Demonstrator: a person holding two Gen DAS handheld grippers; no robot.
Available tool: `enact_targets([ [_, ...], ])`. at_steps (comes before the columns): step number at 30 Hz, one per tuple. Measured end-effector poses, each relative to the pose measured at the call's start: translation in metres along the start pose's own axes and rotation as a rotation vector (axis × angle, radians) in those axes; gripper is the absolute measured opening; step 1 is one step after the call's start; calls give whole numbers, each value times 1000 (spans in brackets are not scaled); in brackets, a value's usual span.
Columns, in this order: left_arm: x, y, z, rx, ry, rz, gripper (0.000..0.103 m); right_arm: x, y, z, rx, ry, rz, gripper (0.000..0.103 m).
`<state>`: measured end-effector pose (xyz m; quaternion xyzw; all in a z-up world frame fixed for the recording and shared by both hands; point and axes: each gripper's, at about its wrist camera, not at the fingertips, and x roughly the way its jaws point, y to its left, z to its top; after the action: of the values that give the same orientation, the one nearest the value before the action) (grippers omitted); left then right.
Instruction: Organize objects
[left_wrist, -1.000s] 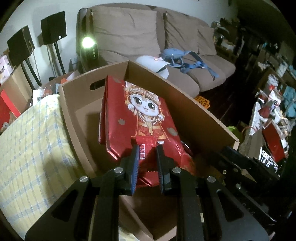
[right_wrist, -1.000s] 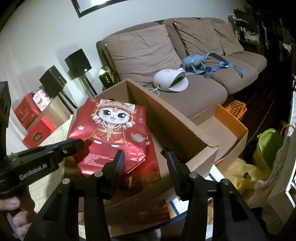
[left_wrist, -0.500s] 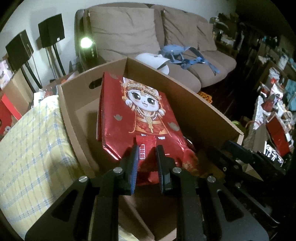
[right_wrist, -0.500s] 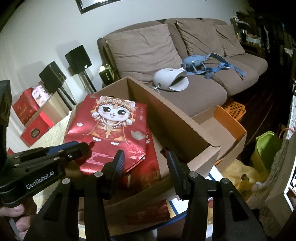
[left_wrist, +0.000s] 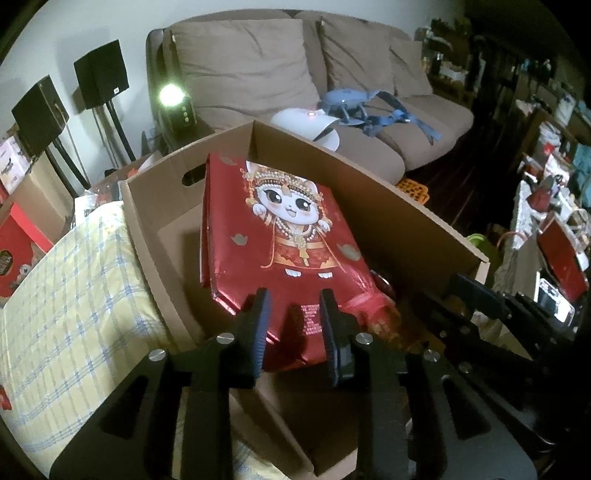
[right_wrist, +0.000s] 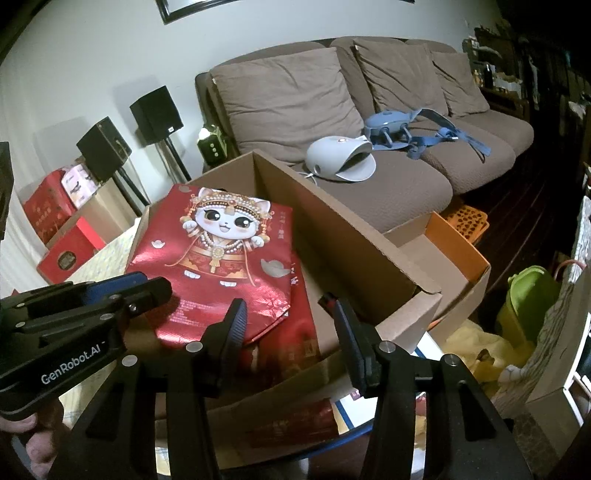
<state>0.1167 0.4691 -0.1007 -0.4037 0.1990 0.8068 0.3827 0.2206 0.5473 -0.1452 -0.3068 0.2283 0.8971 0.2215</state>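
Note:
A shiny red gift bag (left_wrist: 288, 236) printed with a cartoon cat lies flat in an open cardboard box (left_wrist: 406, 229). My left gripper (left_wrist: 293, 325) sits at the bag's near edge. Its jaws are opening, the edge lies between them, and the pads stand off the foil. In the right wrist view the same bag (right_wrist: 221, 251) rests on a second red bag (right_wrist: 299, 332) inside the box (right_wrist: 351, 240). My right gripper (right_wrist: 290, 325) hovers open over the box's near wall and holds nothing. The left gripper (right_wrist: 147, 290) enters that view from the left.
A yellow checked cloth (left_wrist: 74, 295) lies left of the box. Behind it stands a brown sofa (right_wrist: 295, 99) with a grey dome device (right_wrist: 336, 158) and a blue harness (right_wrist: 406, 125). Speakers (right_wrist: 155, 114) and red boxes (right_wrist: 70, 254) are far left. A smaller orange-lined box (right_wrist: 454, 254) and a green bin (right_wrist: 528, 299) are right.
My left gripper's jaws have spread apart and let go of the red bag's near edge. The bag now lies a little flatter in the box. The right gripper has kept still.

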Motion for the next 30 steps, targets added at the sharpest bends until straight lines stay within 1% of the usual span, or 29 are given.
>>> enact_targets([
  [2, -2, 1, 1, -7, 0, -4, 31, 0, 0, 0, 0, 0, 0, 50],
  [7, -7, 7, 3, -14, -3, 9, 47, 0, 0, 0, 0, 0, 0, 51],
  [8, -8, 9, 4, -17, -2, 20, 53, 0, 0, 0, 0, 0, 0, 51],
  [10, -8, 16, 6, -32, 2, 40, 69, 0, 0, 0, 0, 0, 0, 51],
  [12, -8, 26, 8, -59, -2, 79, 77, 0, 1, 0, -1, 0, -1, 51],
  [14, -5, 35, 10, -80, -5, 104, 79, 0, 0, 0, -1, 0, -1, 52],
  [15, -1, 37, 11, -88, 4, 102, 79, 0, 0, 0, -2, 0, -1, 52],
  [16, 4, 38, 13, -89, 25, 91, 79, 0, 1, 1, -3, 1, -3, 52],
  [17, 14, 36, 15, -81, 65, 83, 79, 0, 2, 1, -4, 0, -5, 52],
  [18, 21, 34, 17, -70, 93, 91, 77, 0, 3, 1, -5, -1, -8, 52],
  [19, 29, 31, 19, -60, 118, 99, 71, 0, 3, 1, -3, -4, -9, 52],
  [20, 31, 28, 18, -62, 121, 92, 66, 0, 4, 2, -2, -6, -10, 52],
  [21, 33, 27, 19, -73, 118, 75, 58, 0, 4, 2, -3, -6, -10, 52],
  [22, 35, 26, 20, -91, 115, 47, 44, 1, 4, 2, -5, -6, -10, 52],
  [24, 39, 26, 21, -134, 122, -7, 23, 1, 4, 2, -5, -7, -7, 52],
  [25, 41, 28, 22, -161, 119, -42, 18, 1, 4, 2, -4, -7, -6, 52],
  [26, 42, 28, 22, -172, 116, -56, 15, 1, 4, 2, -4, -7, -5, 52],
  [27, 43, 29, 24, -179, 116, -65, 6, 1, 4, 2, -4, -7, -5, 52],
  [28, 44, 30, 26, -186, 111, -76, 4, 1, 4, 2, -3, -8, -5, 52],
  [30, 42, 34, 34, -209, 83, -98, 2, 1, 4, 2, -4, -10, -4, 52],
])
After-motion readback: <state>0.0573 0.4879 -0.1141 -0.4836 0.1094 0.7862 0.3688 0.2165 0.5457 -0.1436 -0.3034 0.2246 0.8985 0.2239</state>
